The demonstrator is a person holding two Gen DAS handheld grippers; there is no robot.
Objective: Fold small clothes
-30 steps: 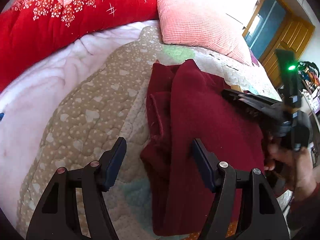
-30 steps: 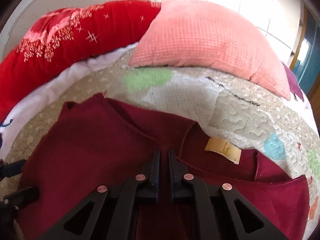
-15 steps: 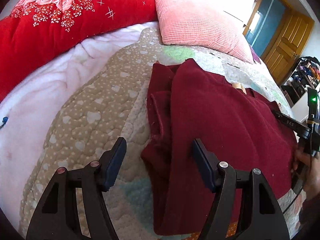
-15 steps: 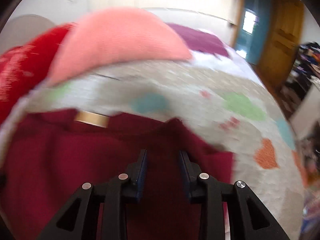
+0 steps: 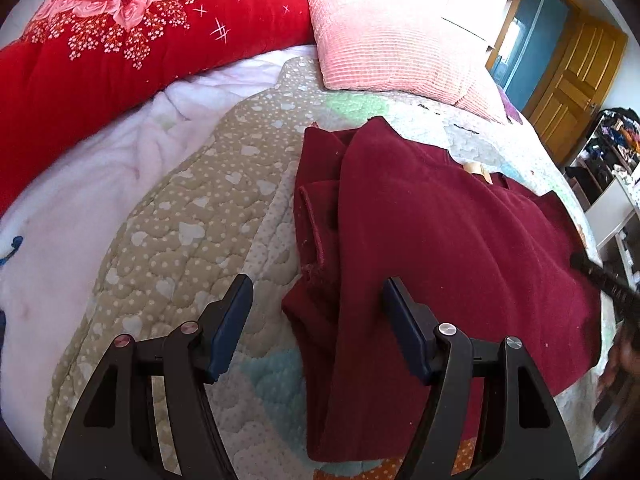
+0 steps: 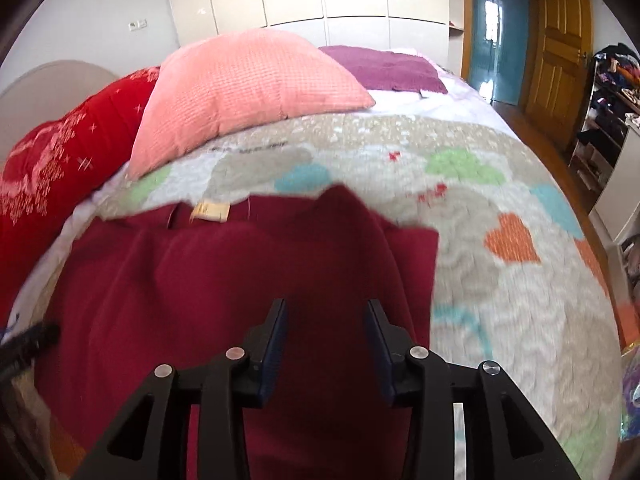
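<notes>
A dark red garment [image 5: 440, 248] lies on the patterned quilt [image 5: 180, 232], its left side folded over in a thick edge. A tan label [image 6: 210, 212] marks its neck at the far side. My left gripper [image 5: 318, 312] hangs open just above the garment's folded left edge, which runs between the fingers untouched. My right gripper [image 6: 326, 316] hovers over the garment's right part [image 6: 240, 280]; its jaws are opening, with cloth below them but nothing pinched. That gripper's dark tip [image 5: 600, 280] shows at the right edge of the left wrist view.
A red floral duvet [image 5: 120, 52] and a pink pillow [image 5: 392, 40] lie at the head of the bed. A purple cloth [image 6: 384, 68] rests behind the pillow. A wooden door [image 6: 560, 40] and a cluttered shelf rack [image 6: 608, 112] stand beyond the bed's right side.
The right gripper, shut over the garment's middle, has swung away to the garment's right side and its jaws have parted. The left gripper has stayed still and open.
</notes>
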